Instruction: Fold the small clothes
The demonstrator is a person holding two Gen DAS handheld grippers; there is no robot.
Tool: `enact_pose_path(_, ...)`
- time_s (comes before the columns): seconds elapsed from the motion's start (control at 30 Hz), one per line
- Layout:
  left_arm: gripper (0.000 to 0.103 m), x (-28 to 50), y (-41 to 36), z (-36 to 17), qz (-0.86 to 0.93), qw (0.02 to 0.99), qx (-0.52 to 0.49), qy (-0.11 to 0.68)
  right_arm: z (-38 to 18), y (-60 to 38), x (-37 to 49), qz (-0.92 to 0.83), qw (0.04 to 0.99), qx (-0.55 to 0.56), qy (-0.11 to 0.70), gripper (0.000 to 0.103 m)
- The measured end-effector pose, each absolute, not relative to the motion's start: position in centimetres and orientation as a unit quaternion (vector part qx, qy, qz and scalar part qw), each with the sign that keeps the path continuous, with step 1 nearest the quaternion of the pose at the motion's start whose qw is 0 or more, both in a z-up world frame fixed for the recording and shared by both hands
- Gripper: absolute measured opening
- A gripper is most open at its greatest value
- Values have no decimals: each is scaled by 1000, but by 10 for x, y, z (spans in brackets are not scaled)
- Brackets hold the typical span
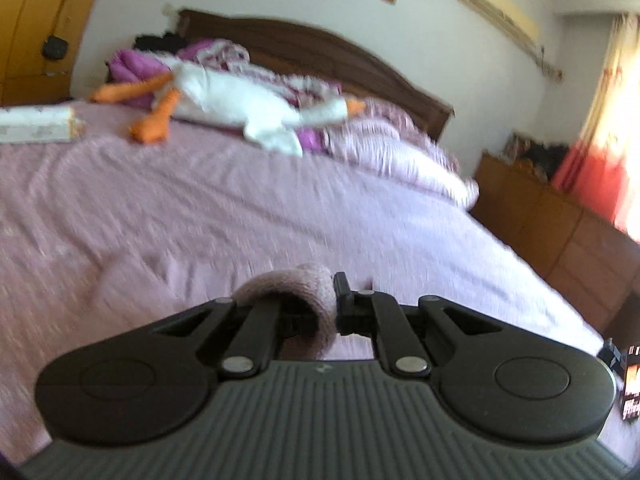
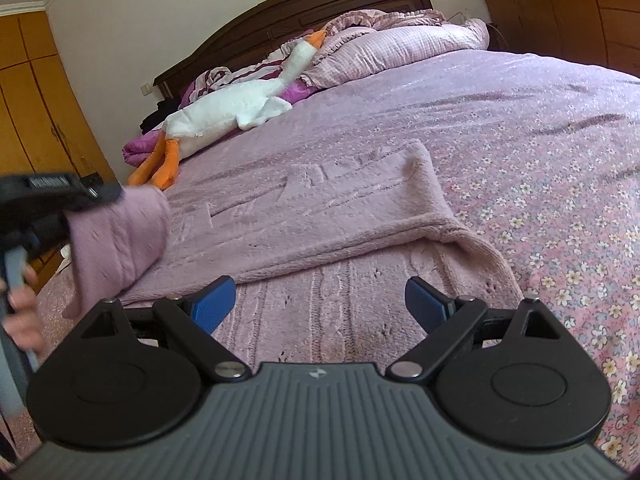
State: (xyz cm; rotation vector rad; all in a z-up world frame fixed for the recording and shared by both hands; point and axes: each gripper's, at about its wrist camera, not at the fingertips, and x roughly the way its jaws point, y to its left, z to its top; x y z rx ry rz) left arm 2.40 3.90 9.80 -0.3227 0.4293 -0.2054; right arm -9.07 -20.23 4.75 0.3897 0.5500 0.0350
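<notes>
A fuzzy mauve knit garment (image 2: 320, 216) lies partly folded on the bed, its right sleeve (image 2: 432, 188) laid back across the body. My left gripper (image 1: 316, 308) is shut on a fold of the garment's edge (image 1: 308, 280); in the right wrist view it (image 2: 60, 200) holds that edge lifted at the far left, with the fabric (image 2: 120, 232) hanging from it. My right gripper (image 2: 320, 304) is open and empty, its blue pads (image 2: 214, 304) hovering just above the garment's near knit part (image 2: 340, 312).
The bed has a pink floral cover (image 2: 540, 160). A white stuffed goose (image 2: 236, 108) with orange feet, pillows (image 2: 392, 44) and bunched purple bedding lie by the dark headboard (image 2: 288, 12). A wooden wardrobe (image 2: 36, 112) stands left, a dresser (image 2: 568, 8) right. A white box (image 1: 36, 124) lies on the bed.
</notes>
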Motion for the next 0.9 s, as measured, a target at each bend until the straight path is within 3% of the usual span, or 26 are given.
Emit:
enact_pose_path(0.37,11,29,25,45,-139,931,-149,303,42,-204,-86,22,937,204,282,96)
enact_pose_path(0.5,36,20,27,45,-158,921,-143,327,43,-204,-80,37,931,214,293,96)
enact_pose_path(0.6,48,7,30,49,-162,921,-124,333,49,-201,-69,61,924,225,302,95)
enact_pose_path(0.9,52,-29,63,58,-123,927,-90,343,68,-163,-26,146,900,230,340,95)
